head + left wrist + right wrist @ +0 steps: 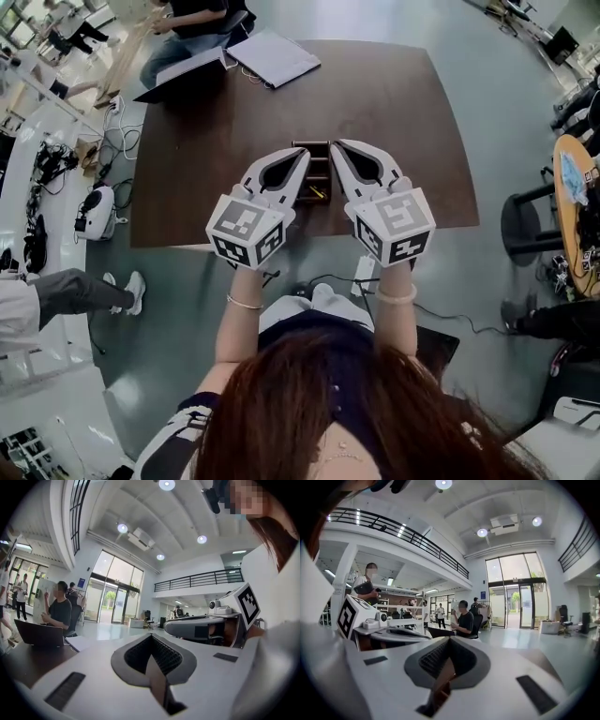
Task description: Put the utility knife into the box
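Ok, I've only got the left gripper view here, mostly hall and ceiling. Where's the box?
Observer: In the head view, the box sits on the brown table, partly hidden by the left gripper and the right gripper.
Operator: Is the knife in it?
Observer: A yellow item lies in one compartment, but it's too small to say whether it's a knife.
Operator: And the right tongs?
Observer: The right gripper view shows them shut, with nothing between them.
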`<action>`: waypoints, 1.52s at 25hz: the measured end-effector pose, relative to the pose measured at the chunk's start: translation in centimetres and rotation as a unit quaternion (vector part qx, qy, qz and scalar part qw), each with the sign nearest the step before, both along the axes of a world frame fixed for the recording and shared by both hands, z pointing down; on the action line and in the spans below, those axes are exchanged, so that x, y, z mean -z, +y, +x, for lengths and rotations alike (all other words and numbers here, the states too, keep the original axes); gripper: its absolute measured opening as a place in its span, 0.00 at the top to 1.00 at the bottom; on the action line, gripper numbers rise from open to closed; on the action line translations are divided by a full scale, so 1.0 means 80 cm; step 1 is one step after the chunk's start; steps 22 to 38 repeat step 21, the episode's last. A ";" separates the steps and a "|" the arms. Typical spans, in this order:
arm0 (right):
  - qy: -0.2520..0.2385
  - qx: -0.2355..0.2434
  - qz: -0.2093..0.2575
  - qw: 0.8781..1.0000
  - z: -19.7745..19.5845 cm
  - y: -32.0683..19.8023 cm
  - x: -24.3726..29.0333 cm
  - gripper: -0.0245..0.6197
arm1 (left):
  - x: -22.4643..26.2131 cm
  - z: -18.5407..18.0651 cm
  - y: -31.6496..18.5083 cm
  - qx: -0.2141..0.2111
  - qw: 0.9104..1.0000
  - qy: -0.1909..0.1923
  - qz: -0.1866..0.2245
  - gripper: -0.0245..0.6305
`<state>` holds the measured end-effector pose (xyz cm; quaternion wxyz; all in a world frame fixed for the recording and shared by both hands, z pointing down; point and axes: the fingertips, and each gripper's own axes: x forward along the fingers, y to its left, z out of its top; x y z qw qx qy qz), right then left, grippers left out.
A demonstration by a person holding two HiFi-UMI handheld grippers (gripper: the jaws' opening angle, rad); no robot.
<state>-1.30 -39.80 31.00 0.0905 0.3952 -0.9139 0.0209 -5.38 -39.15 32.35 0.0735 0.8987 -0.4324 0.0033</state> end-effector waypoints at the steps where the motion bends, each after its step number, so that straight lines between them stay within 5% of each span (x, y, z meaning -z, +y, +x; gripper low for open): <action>1: -0.002 0.001 0.000 1.000 -0.001 0.002 0.001 0.94 | 0.000 0.000 0.002 0.000 1.000 0.000 0.000 0.97; 38: 0.004 0.004 0.005 1.000 0.002 0.022 0.008 0.94 | 0.010 0.002 0.022 -0.002 1.000 0.004 0.007 0.97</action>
